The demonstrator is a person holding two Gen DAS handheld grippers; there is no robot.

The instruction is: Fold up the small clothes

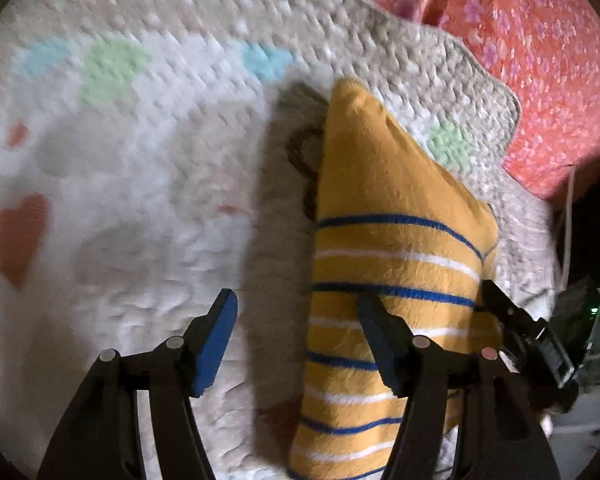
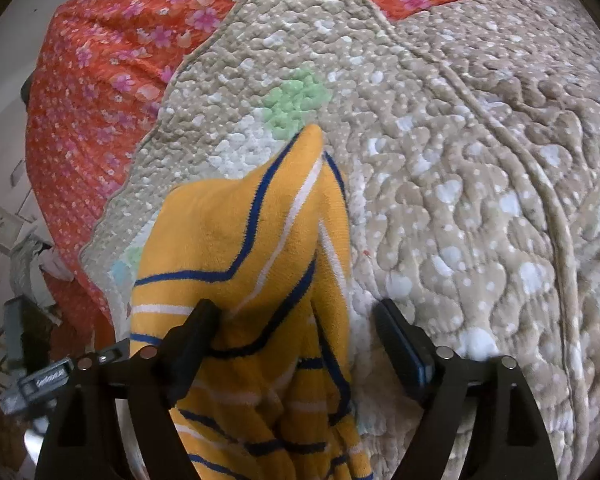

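Observation:
A small yellow garment (image 1: pixel 380 200) with blue and white stripes lies bunched up into a peak on a quilted blanket (image 1: pixel 140 160). My left gripper (image 1: pixel 296 298) is open above the blanket. Its right finger (image 1: pixel 380 332) overlaps the garment's left edge, and only blanket shows between its pads. In the right wrist view the garment (image 2: pixel 236 232) sits between the wide-apart jaws of my right gripper (image 2: pixel 296 304). The cloth rests against the left finger (image 2: pixel 196 332) and stays clear of the right pad. The right gripper's fingertip (image 1: pixel 496 296) also shows at the garment's right edge.
The beige-and-white blanket (image 2: pixel 460 160) with coloured hearts covers a bed with a red floral sheet (image 2: pixel 100 100), whose edge (image 1: pixel 540 60) runs along the top right. Beyond the bed's side are floor and dim clutter (image 2: pixel 28 272).

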